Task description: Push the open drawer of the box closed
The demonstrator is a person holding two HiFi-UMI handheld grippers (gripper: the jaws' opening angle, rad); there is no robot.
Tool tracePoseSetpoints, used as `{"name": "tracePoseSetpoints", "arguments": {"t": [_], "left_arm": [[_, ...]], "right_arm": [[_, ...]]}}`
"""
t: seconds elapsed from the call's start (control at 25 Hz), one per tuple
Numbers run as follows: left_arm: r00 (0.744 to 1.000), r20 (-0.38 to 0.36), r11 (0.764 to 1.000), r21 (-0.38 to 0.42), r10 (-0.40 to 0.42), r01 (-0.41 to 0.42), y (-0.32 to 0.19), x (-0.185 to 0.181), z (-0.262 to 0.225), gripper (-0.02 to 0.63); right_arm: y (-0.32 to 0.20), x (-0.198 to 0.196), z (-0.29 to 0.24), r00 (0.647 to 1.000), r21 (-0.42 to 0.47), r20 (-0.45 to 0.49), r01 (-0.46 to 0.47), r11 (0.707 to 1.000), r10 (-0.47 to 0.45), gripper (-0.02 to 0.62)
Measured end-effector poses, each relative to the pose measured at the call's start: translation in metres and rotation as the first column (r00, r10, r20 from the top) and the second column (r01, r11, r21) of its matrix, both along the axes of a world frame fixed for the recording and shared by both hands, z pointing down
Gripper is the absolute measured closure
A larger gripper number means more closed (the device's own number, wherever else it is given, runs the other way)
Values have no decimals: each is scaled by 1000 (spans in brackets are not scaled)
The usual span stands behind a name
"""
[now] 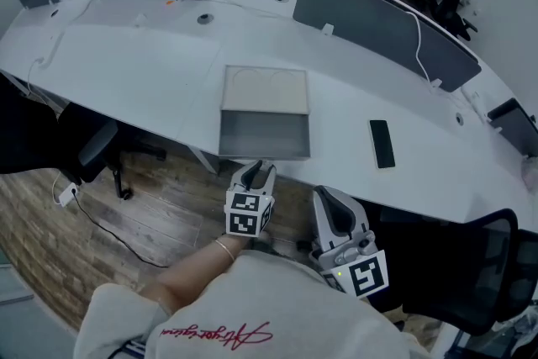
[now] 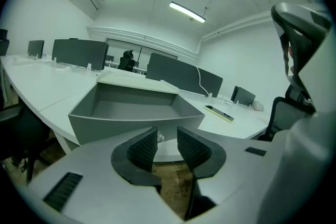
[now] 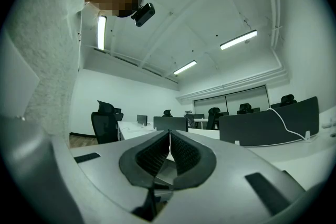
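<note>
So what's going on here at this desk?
A person holds a two-jaw gripper in each hand. The left gripper, jaws apart and empty, points at the open grey drawer of the pale-topped box on the white desk, just short of it. The right gripper hangs back, jaws shut.

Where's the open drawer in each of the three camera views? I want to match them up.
Head view: the open drawer is at centre, pulled out of the box towards the person.
Left gripper view: the open drawer fills the middle, its front wall nearest.
Right gripper view: not in it.
Shared landmark: the black phone right of the drawer, also seen in the left gripper view.
</note>
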State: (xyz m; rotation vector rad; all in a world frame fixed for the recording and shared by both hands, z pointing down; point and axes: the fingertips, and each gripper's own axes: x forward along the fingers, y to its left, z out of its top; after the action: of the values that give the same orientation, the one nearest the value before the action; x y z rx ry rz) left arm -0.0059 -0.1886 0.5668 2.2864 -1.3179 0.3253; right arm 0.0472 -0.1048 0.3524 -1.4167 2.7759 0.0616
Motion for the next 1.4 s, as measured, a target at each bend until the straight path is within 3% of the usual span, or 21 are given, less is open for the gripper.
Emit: {"name": "tracePoseSetpoints", "arguments": {"t": [0.24,0.96,1.4], "left_arm": [[996,35,996,-35,-77,79,-8,-9,15,494],[990,98,992,-71,-99,107,-13,-7,24,522],[987,112,992,-51,-114,120,-26,-10,15,522]], "right_arm": [[-3,4,-2,1000,6,3,0,1000,0,577],[-4,14,-1,999,11,33,-8,1000,8,577],[-5,18,-2,998,18,66,12,1000,-13,577]]}}
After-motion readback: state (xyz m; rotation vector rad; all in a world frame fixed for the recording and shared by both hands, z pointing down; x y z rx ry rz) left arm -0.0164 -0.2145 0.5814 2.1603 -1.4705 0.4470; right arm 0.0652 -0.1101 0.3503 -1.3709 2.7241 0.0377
